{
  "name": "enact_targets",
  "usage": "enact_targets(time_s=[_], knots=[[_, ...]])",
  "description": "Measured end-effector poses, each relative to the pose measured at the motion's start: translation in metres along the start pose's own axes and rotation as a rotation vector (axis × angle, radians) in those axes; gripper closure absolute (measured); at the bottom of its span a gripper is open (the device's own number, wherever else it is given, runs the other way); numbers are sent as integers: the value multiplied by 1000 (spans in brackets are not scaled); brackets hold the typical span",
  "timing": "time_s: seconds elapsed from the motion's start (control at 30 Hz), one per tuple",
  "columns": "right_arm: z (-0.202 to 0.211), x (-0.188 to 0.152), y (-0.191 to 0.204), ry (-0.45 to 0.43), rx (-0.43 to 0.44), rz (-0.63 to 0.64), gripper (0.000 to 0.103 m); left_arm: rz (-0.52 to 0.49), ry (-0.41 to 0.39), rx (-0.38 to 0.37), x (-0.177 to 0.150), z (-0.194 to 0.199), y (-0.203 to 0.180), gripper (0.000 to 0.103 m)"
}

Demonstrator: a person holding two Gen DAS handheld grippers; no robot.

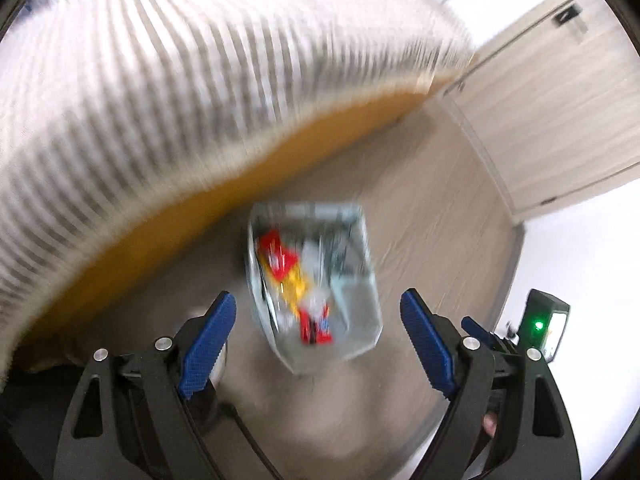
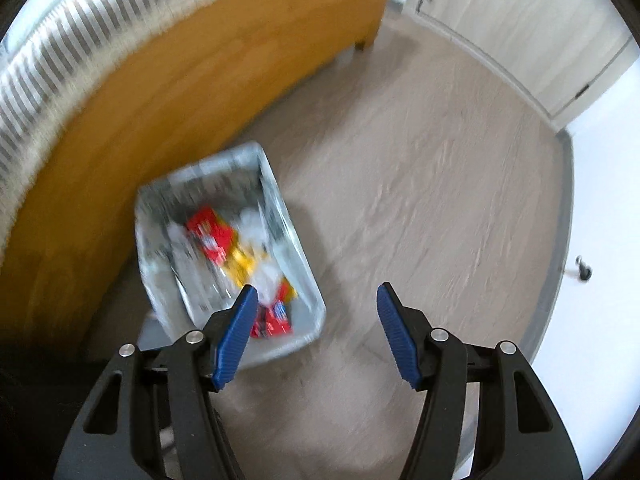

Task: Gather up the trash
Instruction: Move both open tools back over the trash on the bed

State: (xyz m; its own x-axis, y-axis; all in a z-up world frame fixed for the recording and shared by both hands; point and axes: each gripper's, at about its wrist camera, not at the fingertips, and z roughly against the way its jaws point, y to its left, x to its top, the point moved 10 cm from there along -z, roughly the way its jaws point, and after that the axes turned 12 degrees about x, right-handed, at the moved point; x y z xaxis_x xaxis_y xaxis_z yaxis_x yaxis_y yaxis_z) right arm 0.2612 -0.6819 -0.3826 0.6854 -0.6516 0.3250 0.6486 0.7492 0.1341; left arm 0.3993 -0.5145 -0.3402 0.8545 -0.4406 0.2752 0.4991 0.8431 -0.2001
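Trash bin (image 2: 304, 280), red-yellow wrappers (image 2: 210, 236), print blurred, unreadable

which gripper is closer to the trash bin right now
Left, as far as the blur allows. The left gripper hangs open directly over the trash bin; the right gripper is open beside its corner.

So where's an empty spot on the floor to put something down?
The floor is bare between the bin and the cupboard doors, and in front of the bin. It's tight where the bin sits by the wooden bed frame. The bin holds wrappers.
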Motion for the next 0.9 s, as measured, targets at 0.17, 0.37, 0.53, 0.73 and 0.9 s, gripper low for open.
enact_targets(time_s=[0.17,0.37,0.53,0.73,0.9], knots=[[41,59,67,-115,65,89,43,51,-200,-2,49,83,62,22],[64,114,175,-187,189,213,43,105,-359,143,92,134,157,22],[62,145,264,-202,273,331,43,205,-382,218,116,142,238,22],[57,178,359,-226,366,466,43,287,-420,384,139,135,333,22],[52,207,428,-227,485,508,43,314,-407,413,169,120,403,22]])
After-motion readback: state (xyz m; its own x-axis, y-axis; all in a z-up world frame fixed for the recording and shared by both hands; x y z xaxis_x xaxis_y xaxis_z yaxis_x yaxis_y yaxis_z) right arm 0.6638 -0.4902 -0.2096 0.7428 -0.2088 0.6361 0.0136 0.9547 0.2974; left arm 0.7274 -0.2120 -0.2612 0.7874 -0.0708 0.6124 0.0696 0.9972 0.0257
